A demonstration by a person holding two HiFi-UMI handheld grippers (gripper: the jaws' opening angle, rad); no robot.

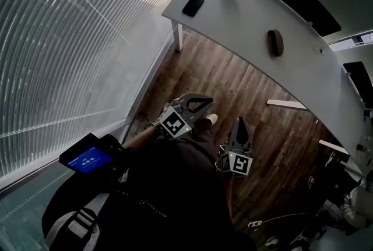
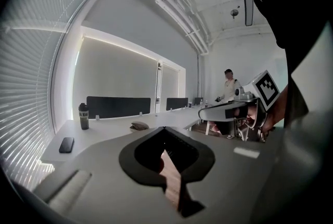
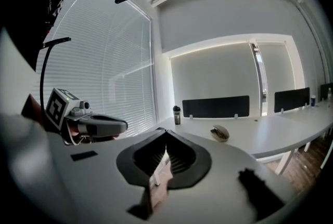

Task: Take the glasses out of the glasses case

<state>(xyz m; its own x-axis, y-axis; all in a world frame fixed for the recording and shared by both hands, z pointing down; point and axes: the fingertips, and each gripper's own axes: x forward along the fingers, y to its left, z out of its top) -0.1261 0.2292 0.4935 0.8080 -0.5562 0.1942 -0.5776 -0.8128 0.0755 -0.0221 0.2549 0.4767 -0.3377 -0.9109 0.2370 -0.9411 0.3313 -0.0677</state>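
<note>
Nearest the head camera: the person's dark top, with a small blue-screen device (image 1: 87, 159) at its left. Below it both grippers hang over the wood floor (image 1: 233, 84), short of the white desk (image 1: 245, 17). Left gripper (image 1: 207, 102): jaws together, tips meeting, nothing between them. Right gripper (image 1: 240, 122): jaws likewise closed and empty. The glasses case (image 1: 275, 42) lies on the desk, well apart from both, ahead of them and toward the right. Its long axis runs roughly away from the person, close to the line the right gripper points along. In the left gripper view the case (image 2: 139, 125) sits just left of the tips (image 2: 165, 128); in the right gripper view (image 3: 220, 133) it sits right of them (image 3: 166, 132), so it lies between the two pointing lines. Neither hand is clearly nearer; perhaps the right. Glasses not visible. Both jaws must open before any grasp.
</note>
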